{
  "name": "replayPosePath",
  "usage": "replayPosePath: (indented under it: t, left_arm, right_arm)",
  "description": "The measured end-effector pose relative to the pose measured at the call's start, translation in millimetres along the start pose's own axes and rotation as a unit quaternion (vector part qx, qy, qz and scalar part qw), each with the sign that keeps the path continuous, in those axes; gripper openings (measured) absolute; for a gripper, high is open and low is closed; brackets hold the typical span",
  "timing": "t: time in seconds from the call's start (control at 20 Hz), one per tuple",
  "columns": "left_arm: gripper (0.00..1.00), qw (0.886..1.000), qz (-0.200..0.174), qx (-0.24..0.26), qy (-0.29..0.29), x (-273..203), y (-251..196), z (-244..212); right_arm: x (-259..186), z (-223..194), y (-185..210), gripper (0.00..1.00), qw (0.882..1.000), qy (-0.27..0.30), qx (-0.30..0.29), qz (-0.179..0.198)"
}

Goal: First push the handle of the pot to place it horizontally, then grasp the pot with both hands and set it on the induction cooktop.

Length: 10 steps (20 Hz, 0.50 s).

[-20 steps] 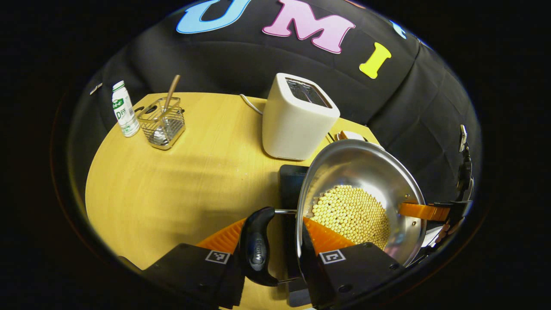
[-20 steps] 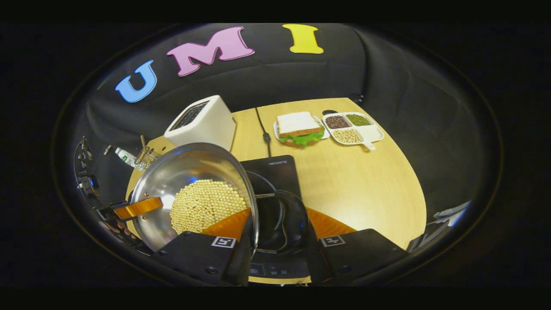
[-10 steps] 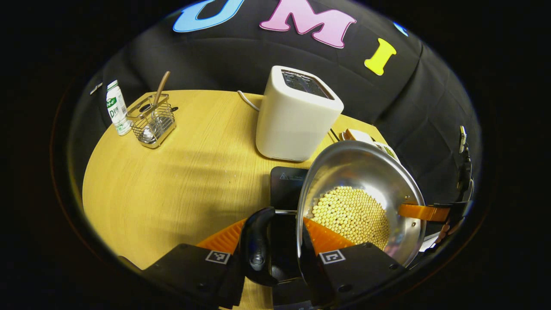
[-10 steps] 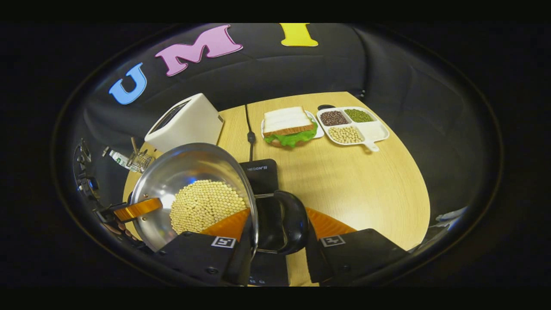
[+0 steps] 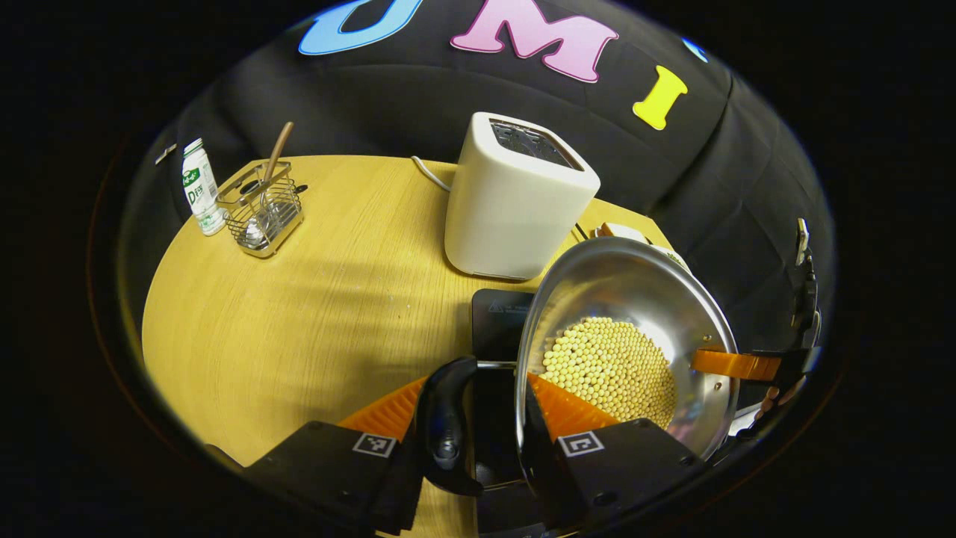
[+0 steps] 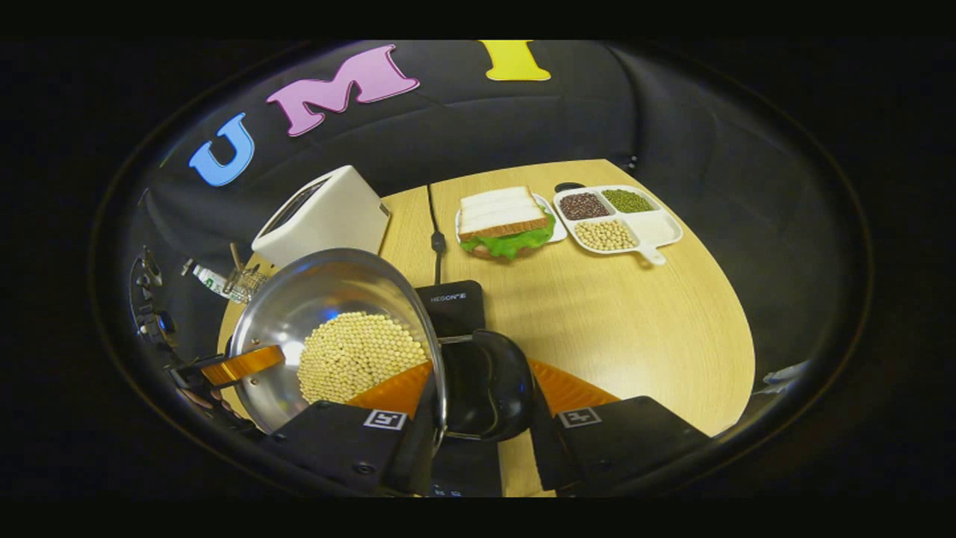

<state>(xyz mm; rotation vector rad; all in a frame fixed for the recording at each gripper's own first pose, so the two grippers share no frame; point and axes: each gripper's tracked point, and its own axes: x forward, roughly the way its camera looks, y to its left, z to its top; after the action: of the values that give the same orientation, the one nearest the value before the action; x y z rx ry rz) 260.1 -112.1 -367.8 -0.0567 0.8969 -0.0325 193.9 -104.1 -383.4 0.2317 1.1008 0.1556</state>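
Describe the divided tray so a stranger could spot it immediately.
Start at the white toaster on the wooden table, then pass the sandwich beside it. Next to that lies the white divided tray, the one dish holding separate dark, green and pale beans.

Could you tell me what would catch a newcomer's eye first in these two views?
The steel pot of pale beans, gripped at both handles by the left gripper and right gripper, above the black induction cooktop. Behind stands a white toaster; a sandwich lies at the far right.
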Motion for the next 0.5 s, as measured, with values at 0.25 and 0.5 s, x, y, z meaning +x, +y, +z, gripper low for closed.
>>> replayPosePath:
  t: [0.25, 0.5]
  left_arm:
    - [0.66, 1.0, 0.002, 0.004, 0.0, -5, -3, -1]
    - [0.96, 0.999, 0.029, 0.004, -0.04, -52, 3, 12]
  right_arm:
    - [-8, 5, -1, 0.66, 1.0, -0.012, 0.006, 0.002]
    - [-48, 28, -12, 0.99, 0.997, -0.075, 0.002, -0.005]
